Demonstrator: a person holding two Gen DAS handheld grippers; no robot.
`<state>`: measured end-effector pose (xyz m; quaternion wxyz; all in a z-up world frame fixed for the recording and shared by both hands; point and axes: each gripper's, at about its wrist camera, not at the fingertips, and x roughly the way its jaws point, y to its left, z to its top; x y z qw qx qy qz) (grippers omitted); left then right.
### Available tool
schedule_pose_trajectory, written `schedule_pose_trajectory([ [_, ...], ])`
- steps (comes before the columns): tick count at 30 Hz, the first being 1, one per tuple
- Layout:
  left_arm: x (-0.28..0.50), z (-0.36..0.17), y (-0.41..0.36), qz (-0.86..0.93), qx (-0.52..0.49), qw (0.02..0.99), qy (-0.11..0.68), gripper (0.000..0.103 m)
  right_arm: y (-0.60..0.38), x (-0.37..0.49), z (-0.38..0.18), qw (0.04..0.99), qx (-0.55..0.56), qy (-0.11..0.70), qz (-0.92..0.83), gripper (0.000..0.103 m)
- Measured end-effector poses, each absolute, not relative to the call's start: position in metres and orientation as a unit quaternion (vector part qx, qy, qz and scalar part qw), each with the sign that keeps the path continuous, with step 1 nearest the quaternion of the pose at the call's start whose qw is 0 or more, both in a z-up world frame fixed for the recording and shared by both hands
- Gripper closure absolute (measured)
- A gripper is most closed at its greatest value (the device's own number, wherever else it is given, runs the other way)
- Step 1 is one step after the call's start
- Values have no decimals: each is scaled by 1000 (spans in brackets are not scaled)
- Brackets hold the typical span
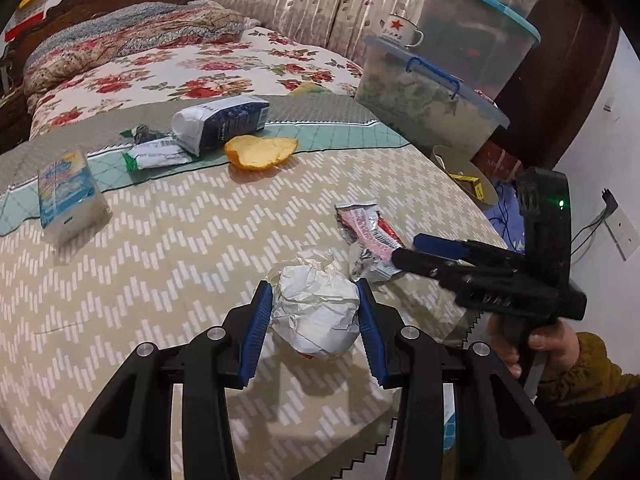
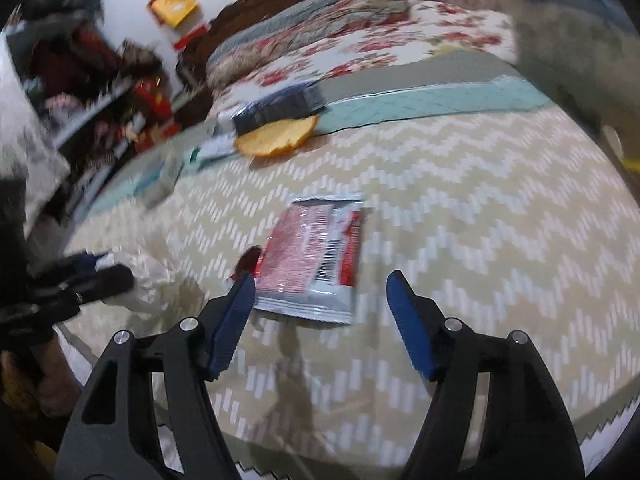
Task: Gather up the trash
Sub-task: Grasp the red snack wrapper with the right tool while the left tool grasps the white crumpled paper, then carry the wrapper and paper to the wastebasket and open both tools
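A crumpled white paper ball [image 1: 316, 312] lies on the chevron bed cover between the blue pads of my left gripper [image 1: 316, 316]; both pads touch its sides. A red and silver snack wrapper [image 1: 370, 230] lies just beyond, also in the right wrist view [image 2: 312, 256]. My right gripper [image 2: 320, 300] is open and empty, its tips just short of the wrapper's near edge; it shows in the left wrist view [image 1: 408, 250]. Further back lie an orange peel [image 1: 260, 152], a dark milk carton [image 1: 222, 120], a green-white wrapper [image 1: 156, 156] and a blue tissue pack [image 1: 68, 196].
Stacked clear storage boxes [image 1: 436, 92] with an enamel mug [image 1: 402, 30] stand at the bed's right side. A cardboard tub [image 1: 468, 176] sits below them. Folded floral quilts [image 1: 120, 40] lie at the head. A cluttered shelf [image 2: 100, 92] is on the left.
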<state>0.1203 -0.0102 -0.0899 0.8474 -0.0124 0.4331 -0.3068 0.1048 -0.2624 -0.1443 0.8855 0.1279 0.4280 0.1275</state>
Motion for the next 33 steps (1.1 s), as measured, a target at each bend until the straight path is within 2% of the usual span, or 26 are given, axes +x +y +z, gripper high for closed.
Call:
schedule_pose_trajectory([
  [6, 125, -94, -4, -307, -21, 846, 436, 63, -228, 124, -150, 889, 37, 442, 116, 25],
  [7, 125, -93, -4, -308, -20, 845, 436, 63, -221, 125, -151, 890, 11, 442, 111, 31],
  [8, 125, -93, -5, -308, -19, 846, 435, 63, -217, 123, -151, 891, -4, 440, 110, 41],
  [9, 124, -93, -5, -308, -17, 846, 435, 63, -215, 122, -150, 892, -14, 438, 111, 43],
  [10, 125, -92, -6, -309, -16, 846, 434, 63, -215, 120, -149, 895, -20, 433, 108, 53],
  [11, 125, -92, -7, -310, -15, 846, 434, 63, -217, 117, -149, 897, -24, 428, 106, 70],
  [14, 127, -87, -13, -313, -8, 846, 432, 63, -234, 111, -148, 898, 9, 427, 105, 79],
  [22, 138, -69, -74, -356, 31, 833, 422, 63, -325, 91, -132, 917, 90, 388, 37, 81],
  [29, 171, -45, -224, -446, 92, 791, 407, 63, -462, 76, -115, 926, 138, 344, -76, 80],
  [33, 201, -42, -321, -492, 91, 758, 417, 62, -556, 77, -115, 916, 183, 331, -136, 80],
])
